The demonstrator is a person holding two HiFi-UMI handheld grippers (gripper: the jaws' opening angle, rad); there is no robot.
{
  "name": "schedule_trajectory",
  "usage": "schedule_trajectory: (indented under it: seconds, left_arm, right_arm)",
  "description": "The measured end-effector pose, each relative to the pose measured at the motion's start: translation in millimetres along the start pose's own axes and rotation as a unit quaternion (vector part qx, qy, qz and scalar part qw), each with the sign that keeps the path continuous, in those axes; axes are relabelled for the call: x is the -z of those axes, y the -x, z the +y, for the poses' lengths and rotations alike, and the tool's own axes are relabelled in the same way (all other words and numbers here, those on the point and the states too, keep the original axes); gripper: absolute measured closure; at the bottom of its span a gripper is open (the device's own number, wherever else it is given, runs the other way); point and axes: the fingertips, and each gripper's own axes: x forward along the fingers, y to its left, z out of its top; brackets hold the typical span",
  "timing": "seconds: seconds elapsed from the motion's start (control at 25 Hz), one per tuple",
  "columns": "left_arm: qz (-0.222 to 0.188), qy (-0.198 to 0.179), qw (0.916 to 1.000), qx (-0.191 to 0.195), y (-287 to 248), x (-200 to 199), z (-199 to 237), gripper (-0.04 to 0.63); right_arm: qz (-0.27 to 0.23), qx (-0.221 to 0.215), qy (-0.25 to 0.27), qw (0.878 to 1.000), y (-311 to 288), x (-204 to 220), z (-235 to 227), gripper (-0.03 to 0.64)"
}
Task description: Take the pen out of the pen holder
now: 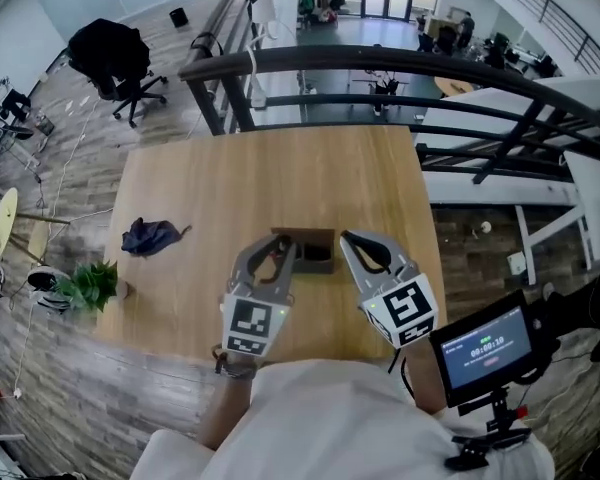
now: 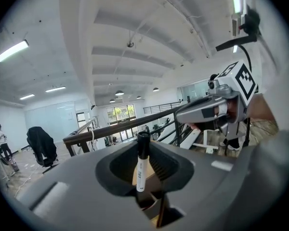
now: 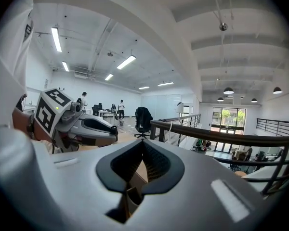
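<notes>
Counter (image 1: 230, 183): pale wood, matt, smooth. Left gripper (image 1: 286, 246) & right gripper (image 1: 348, 239): grey matt plastic, w/ black ribbed pads (image 3: 155, 162). Pen (image 2: 141, 172): glossy white plastic barrel, black cap. Pen holder (image 1: 318, 252): dark brown, matt. Cloth (image 1: 150, 236): dark blue, crumpled.

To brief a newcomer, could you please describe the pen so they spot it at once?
On the wooden table sits a brown pen holder. Over it, the pen stands upright between the grey jaws of the left gripper: slim white barrel, black cap.
</notes>
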Motion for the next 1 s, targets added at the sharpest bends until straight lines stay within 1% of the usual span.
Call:
schedule_trajectory:
  seconds: [0.12,0.44,0.88,1.0]
  left_arm:
    - [-0.007,0.003,0.9999,-0.008,2.2,-2.3,2.6,0.528]
    - [-0.027,0.004,0.9995,-0.015,0.5,-6.4,15.7,0.528]
    - [-0.054,0.0,0.9984,-0.017,-1.2,-25.1,29.6,0.528]
    - [-0.058,-0.003,0.9982,-0.015,1.9,-28.2,30.0,0.528]
  right_arm:
    - [-0.011,-0.004,0.012,1.0,-0.9,-8.3,0.9,0.614]
    - [-0.019,0.003,0.025,0.999,-9.8,-17.7,0.5,0.614]
    - [-0.039,0.026,0.031,0.998,-11.5,-36.0,-7.5,0.615]
    - [-0.036,0.034,0.032,0.998,-9.7,-36.7,-5.9,0.617]
